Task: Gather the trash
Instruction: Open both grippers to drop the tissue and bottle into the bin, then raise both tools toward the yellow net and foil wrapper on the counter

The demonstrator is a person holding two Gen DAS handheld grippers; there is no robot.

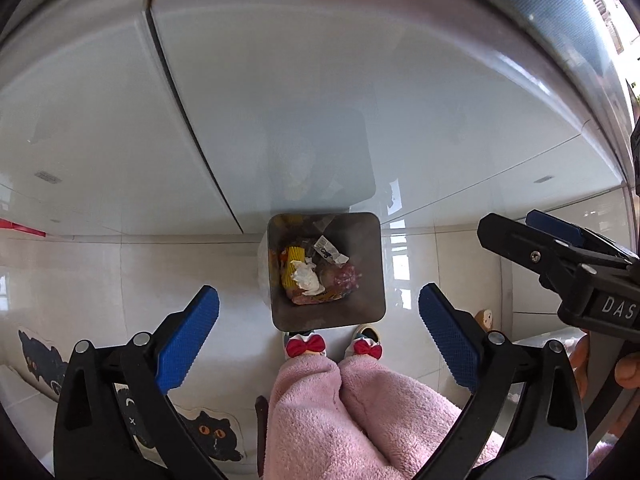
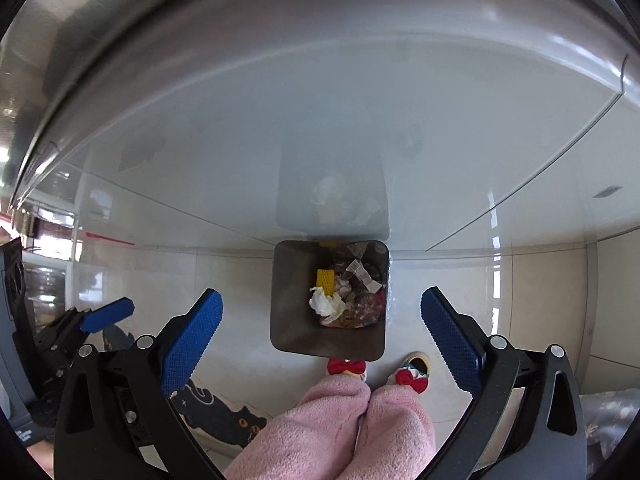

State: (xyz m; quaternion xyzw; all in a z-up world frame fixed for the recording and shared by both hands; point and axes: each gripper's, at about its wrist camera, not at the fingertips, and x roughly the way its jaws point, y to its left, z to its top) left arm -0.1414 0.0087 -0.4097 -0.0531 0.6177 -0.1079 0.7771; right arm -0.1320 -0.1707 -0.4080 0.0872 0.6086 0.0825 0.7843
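Both grippers hang above a square metal trash bin point(image 1: 326, 270) on pale floor tiles, pointing steeply down. Left gripper point(image 1: 318, 328): jaws spread wide, nothing btwn the blue pads point(image 1: 188, 338). Right gripper point(image 2: 322, 330): same, fully released, empty. Bin sits against a glossy white cabinet front point(image 1: 280, 100) w/ its mouth open; inside lie a crumpled white tissue point(image 1: 306, 278), a yellow ribbed piece point(image 1: 292, 266), a white wrapper point(image 1: 330, 250) and reddish plastic (rest too jumbled to tell). Just behind the bin stand the person's slippers w/ red bows point(image 1: 306, 346) under fluffy pink trouser legs point(image 1: 340, 412). A black-cat floor mat point(image 1: 212, 434) lies to the left.
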